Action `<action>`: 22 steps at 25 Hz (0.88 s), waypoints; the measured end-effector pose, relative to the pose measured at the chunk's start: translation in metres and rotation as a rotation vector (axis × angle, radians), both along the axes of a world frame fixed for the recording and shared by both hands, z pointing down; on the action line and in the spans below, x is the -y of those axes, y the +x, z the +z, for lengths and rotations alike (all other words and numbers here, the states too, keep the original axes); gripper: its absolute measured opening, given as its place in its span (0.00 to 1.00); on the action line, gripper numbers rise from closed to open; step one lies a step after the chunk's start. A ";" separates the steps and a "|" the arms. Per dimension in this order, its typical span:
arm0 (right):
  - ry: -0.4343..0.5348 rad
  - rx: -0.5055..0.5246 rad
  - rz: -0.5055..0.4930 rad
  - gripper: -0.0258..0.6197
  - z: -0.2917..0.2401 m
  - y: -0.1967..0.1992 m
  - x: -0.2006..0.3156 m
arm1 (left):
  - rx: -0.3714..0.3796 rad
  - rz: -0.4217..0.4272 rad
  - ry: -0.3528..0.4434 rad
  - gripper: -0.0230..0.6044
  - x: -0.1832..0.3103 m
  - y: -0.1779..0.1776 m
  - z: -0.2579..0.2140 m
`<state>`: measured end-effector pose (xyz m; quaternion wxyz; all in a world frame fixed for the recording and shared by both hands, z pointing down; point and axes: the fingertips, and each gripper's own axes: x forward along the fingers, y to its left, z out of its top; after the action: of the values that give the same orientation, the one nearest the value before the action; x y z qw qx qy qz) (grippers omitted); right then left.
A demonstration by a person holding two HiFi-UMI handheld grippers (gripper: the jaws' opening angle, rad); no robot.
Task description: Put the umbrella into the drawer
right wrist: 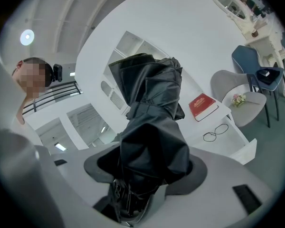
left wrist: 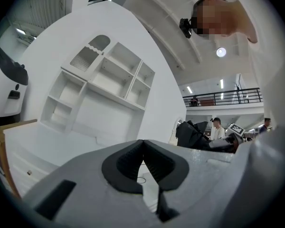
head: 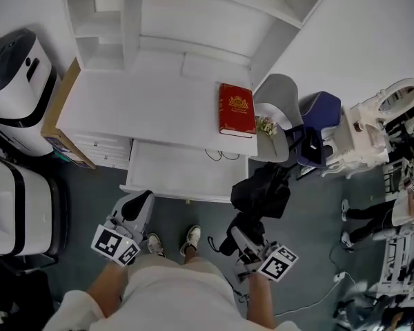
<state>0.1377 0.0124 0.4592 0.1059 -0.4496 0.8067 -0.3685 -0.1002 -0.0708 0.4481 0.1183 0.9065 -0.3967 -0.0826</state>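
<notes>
The black folded umbrella (head: 262,190) hangs over the floor just right of the open white drawer (head: 172,178). My right gripper (head: 243,238) is shut on its lower end. In the right gripper view the umbrella (right wrist: 149,113) fills the space between the jaws and rises ahead, with the drawer (right wrist: 237,144) to the right. A thin black loop (head: 221,155) lies at the back of the drawer. My left gripper (head: 139,202) hovers in front of the drawer's left end; its pads (left wrist: 133,158) meet at the tip with nothing between them.
A red book (head: 236,109) lies on the white desk (head: 145,95) under a shelf hutch. A grey chair (head: 279,116) with flowers and a blue chair (head: 321,126) stand to the right. White machines (head: 10,81) and a cardboard box (head: 58,116) stand to the left.
</notes>
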 end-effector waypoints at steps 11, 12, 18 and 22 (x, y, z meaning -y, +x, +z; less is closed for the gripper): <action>-0.048 -0.040 -0.124 0.44 0.044 0.051 0.071 | 0.066 -0.091 0.000 0.06 0.042 0.058 -0.011; -0.055 -0.053 -0.144 0.44 0.051 0.053 0.076 | 0.074 -0.102 0.000 0.06 0.045 0.062 -0.012; -0.153 -0.087 -0.251 0.44 0.100 0.053 0.100 | 0.113 -0.163 -0.036 0.06 0.053 0.070 -0.005; -0.230 -0.152 -0.307 0.44 0.143 0.052 0.115 | 0.128 -0.212 -0.086 0.06 0.049 0.063 0.012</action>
<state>0.1893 -0.1028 0.6021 -0.0647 -0.3571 0.8240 -0.4352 -0.0367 -0.1193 0.4598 0.1223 0.8569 -0.5003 -0.0196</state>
